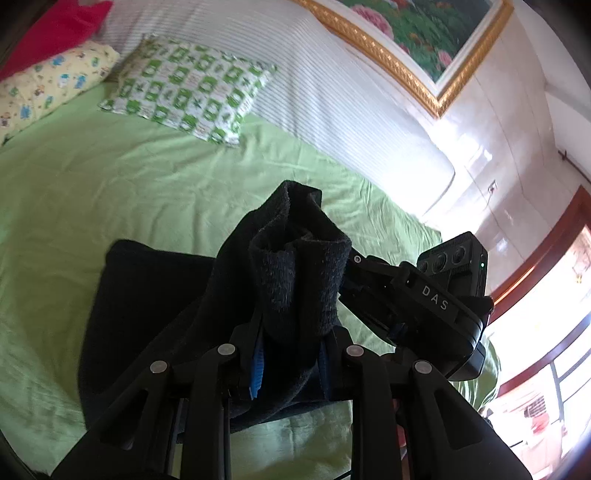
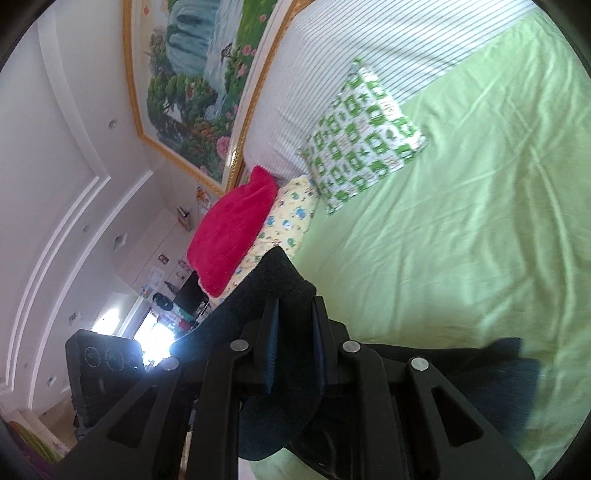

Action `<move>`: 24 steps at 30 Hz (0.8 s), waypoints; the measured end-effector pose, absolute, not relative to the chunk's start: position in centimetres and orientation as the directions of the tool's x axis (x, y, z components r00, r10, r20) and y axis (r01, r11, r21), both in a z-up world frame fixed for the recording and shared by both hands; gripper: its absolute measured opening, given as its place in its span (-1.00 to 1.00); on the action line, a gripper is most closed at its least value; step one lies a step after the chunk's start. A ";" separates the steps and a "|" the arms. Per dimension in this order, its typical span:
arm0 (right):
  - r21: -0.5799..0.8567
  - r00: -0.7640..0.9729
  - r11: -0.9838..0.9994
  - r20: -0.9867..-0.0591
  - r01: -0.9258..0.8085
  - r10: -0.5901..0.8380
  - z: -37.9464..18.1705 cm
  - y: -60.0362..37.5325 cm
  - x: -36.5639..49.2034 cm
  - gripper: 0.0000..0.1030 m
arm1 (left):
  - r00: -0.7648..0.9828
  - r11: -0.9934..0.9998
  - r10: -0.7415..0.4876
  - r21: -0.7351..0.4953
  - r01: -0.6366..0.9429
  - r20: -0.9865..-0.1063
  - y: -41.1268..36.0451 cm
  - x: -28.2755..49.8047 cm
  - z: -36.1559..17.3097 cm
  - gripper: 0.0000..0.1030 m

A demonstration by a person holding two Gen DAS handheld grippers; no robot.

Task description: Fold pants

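The dark fleecy pants [image 1: 155,314] are lifted above the green bed sheet [image 1: 92,177]. My left gripper [image 1: 291,354] is shut on a bunched fold of the pants that sticks up between its blue pads. The rest of the cloth hangs down to the left and rests on the sheet. In the left wrist view, the right gripper's black body [image 1: 436,295] is close by on the right, at the same cloth. My right gripper [image 2: 293,350] is shut on another fold of the pants [image 2: 280,280], and more of the dark fabric trails off to the right [image 2: 509,365].
A green-and-white patterned pillow [image 1: 188,88], a yellow printed pillow [image 1: 48,85] and a red cushion [image 1: 51,33] lie by the striped headboard [image 1: 295,74]. A gold-framed painting [image 2: 192,85] hangs above. A bright window [image 1: 546,350] is beyond the bed's right edge.
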State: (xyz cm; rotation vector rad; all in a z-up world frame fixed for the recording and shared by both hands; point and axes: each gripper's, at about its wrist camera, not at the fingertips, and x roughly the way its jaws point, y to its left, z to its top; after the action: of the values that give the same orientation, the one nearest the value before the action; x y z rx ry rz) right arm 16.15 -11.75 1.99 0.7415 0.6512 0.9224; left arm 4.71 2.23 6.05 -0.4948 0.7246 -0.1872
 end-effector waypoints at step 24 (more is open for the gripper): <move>0.840 0.528 0.412 -0.185 -0.353 0.829 -1.9 -17.2 15.8 -0.65 | 0.666 0.900 -0.356 -0.432 0.056 -0.655 -2.5 7.3 2.4 -0.53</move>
State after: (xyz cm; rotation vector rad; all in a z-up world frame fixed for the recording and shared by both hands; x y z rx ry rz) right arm 15.85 -17.15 -1.89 0.8403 0.6602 0.8151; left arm 7.28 -2.49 2.38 -0.3971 0.8133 -0.2398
